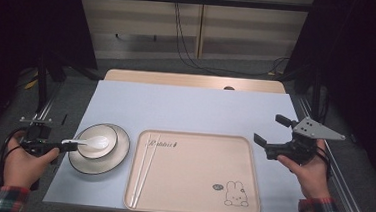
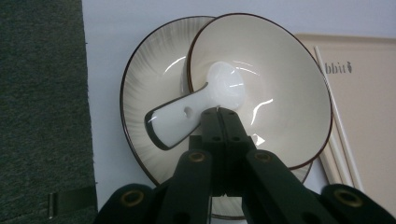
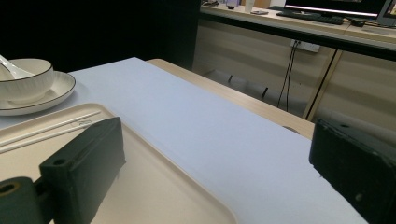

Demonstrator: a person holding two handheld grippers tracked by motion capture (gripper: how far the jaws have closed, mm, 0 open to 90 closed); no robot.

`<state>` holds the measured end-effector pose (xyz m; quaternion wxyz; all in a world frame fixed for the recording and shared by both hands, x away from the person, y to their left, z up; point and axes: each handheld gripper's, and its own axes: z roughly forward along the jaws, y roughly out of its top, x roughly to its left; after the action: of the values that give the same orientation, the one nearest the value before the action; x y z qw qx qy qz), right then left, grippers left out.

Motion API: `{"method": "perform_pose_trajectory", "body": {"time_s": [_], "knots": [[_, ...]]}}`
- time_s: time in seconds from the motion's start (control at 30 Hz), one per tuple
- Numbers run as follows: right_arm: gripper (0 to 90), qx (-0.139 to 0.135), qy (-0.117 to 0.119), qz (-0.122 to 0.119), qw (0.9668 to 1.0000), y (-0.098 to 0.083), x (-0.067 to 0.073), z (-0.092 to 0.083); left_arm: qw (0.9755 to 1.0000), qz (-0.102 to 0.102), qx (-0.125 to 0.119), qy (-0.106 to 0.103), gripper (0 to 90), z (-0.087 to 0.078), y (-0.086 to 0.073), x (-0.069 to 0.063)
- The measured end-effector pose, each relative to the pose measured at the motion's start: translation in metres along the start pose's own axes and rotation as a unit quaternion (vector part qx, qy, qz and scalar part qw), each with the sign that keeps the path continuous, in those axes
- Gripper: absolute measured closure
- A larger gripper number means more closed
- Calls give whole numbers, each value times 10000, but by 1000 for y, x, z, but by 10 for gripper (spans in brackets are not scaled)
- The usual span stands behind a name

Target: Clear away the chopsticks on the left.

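A white ceramic spoon (image 1: 92, 142) (image 2: 187, 114) lies with its scoop in a cream bowl (image 1: 104, 136) (image 2: 280, 93), which stands on a dark-rimmed plate (image 1: 117, 158) (image 2: 144, 88) at the mat's front left. Its handle sticks out over the bowl's rim toward my left gripper (image 1: 73, 146) (image 2: 219, 112). That gripper's jaws are shut, pinching the side edge of the spoon at its neck. My right gripper (image 1: 269, 128) (image 3: 215, 168) is held by a hand at the table's right, above the mat beside the tray. Its jaws are wide open and hold nothing.
A beige tray (image 1: 195, 186) (image 3: 140, 177) with a rabbit drawing sits at the front middle, a pair of pale chopsticks (image 1: 144, 168) (image 3: 46, 128) lying along its left side. A light blue mat (image 1: 191, 106) covers the table; cables hang behind it.
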<state>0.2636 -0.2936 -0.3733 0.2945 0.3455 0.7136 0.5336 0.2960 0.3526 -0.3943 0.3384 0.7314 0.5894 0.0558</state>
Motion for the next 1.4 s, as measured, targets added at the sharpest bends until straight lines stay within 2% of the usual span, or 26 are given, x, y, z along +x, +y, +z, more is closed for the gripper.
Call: {"method": "perform_pose_trajectory", "body": {"time_s": [0.03, 0.07, 0.3, 0.4, 0.67, 0.73, 0.77, 0.8, 0.9, 0.93, 1.0, 1.13, 1.2, 1.33, 1.4], "knots": [[30, 11, 8, -2, 10000, 0, 0, 0, 9999, -73, -89, 31, 900, 1, 1, -1], [30, 8, 6, -6, 10000, 0, 0, 0, 10000, 31, -10, 51, 900, 0, 2, 1], [30, 1, -9, -4, 10000, 0, 0, 0, 9997, 63, -206, 150, 900, 2, 11, -1], [30, 4, -26, 1, 10000, 0, 0, -1, 9996, 107, -203, 189, 900, 3, 14, -1], [31, 0, -24, -12, 10000, 0, 0, -1, 9992, 81, -340, 195, 900, 12, 17, -3], [31, -6, -36, 3, 10000, 0, 0, -1, 9991, 82, -356, 223, 900, 12, 16, -3], [31, -6, -36, 3, 10000, 0, 0, -1, 9989, 11, -425, 213, 900, 12, 16, -4], [31, -9, -43, 5, 10000, 0, 0, -1, 9990, 61, -394, 200, 900, 10, 15, -3], [30, -8, -51, 11, 10000, 0, 0, -1, 9987, -63, -482, 154, 895, 5, 13, -3], [31, -3, -63, 8, 10000, 0, 0, -2, 9989, 10, -443, 154, 893, 2, 12, -2], [30, -6, -61, 10, 10000, 0, 0, -1, 9991, -23, -403, 129, 889, 0, 9, -3], [30, -14, -24, -8, 10000, 0, 0, -1, 9992, -51, -320, 225, 900, -4, 4, -1], [31, -18, -11, -19, 10000, 1, 1, -1, 9990, -108, -302, 325, 900, -5, 2, 3], [31, -21, -11, -15, 10000, 1, 1, -1, 9986, -227, -360, 319, 900, -2, 2, 4], [31, -32, -12, -8, 10000, 1, 1, -1, 9988, -105, -319, 370, 900, -1, 3, 5]]}}
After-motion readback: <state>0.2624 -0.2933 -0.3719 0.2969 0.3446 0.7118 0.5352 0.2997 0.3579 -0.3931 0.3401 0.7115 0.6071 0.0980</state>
